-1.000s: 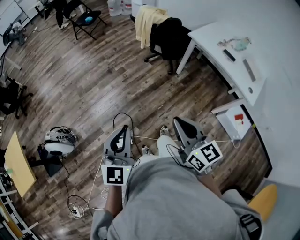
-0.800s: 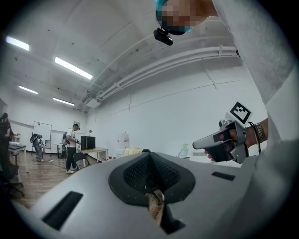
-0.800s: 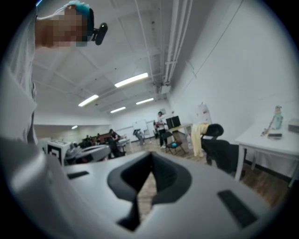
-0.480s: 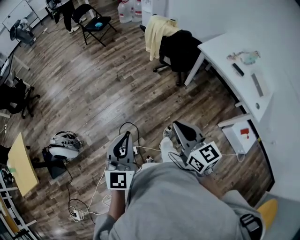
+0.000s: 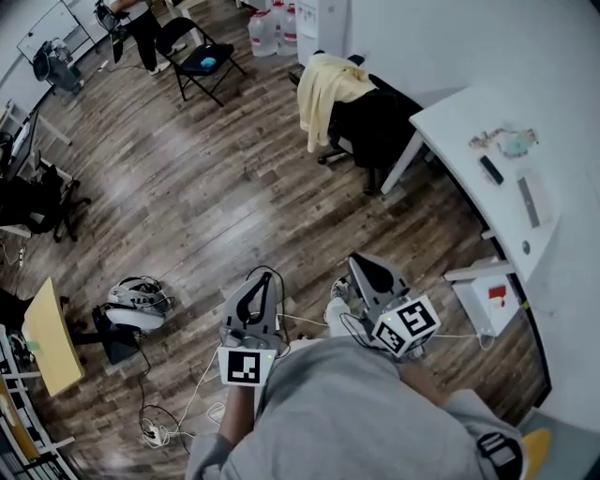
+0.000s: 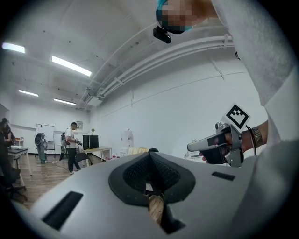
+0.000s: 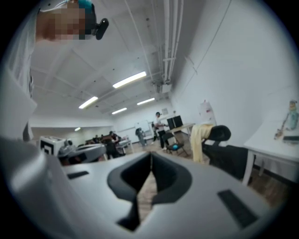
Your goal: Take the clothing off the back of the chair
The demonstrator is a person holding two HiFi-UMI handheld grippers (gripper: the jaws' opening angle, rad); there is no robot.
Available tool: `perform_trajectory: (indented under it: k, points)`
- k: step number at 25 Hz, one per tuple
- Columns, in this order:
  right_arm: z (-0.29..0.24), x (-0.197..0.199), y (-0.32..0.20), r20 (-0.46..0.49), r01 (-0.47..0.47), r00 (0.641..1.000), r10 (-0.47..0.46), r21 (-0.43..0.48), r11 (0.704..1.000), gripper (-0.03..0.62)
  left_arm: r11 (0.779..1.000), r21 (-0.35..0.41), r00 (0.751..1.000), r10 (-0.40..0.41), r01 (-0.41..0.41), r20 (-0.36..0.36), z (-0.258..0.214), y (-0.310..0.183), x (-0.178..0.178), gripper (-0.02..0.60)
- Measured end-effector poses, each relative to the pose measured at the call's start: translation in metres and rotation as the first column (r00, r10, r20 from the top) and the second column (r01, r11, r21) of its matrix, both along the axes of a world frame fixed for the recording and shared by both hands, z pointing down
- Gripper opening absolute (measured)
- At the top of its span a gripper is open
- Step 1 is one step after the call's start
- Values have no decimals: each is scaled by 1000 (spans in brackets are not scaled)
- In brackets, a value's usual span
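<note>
A pale yellow garment (image 5: 330, 86) hangs over the back of a black office chair (image 5: 373, 124) beside the white desk, far ahead across the wooden floor. My left gripper (image 5: 258, 281) and right gripper (image 5: 362, 265) are held level in front of my body, both pointing toward the chair and well short of it. Both are shut with nothing between the jaws. In the right gripper view the garment (image 7: 199, 140) and chair (image 7: 225, 150) show right of the closed jaws (image 7: 150, 155). In the left gripper view the garment (image 6: 136, 150) is small and distant above the closed jaws (image 6: 149, 155).
A white desk (image 5: 469, 112) with small items stands right of the chair, a white box (image 5: 494, 296) under it. A folding chair (image 5: 202, 54), water bottles (image 5: 272, 22) and a person (image 5: 141, 26) are at the back. Cables and a helmet-like device (image 5: 137, 298) lie on the floor at left.
Both grippers and I have moved forward across the floor; the chair with the garment now sits lower and larger in the head view. Both grippers stayed shut.
</note>
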State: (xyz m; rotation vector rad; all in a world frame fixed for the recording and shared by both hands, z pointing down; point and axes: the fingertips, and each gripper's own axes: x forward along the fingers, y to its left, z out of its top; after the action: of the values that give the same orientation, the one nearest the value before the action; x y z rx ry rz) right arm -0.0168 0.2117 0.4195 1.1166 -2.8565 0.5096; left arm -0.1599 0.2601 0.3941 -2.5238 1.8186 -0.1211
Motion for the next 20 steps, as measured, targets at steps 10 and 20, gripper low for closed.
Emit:
perform_trajectory:
  k: [10, 20]
  points:
    - [-9, 30, -87, 8, 23, 1000, -24, 49, 999, 34, 1000, 17, 999, -11, 12, -43, -14, -82, 38, 32]
    - [2, 74, -148, -5, 8, 1000, -8, 30, 1000, 34, 999, 32, 999, 24, -23, -28, -14, -153, 83, 32]
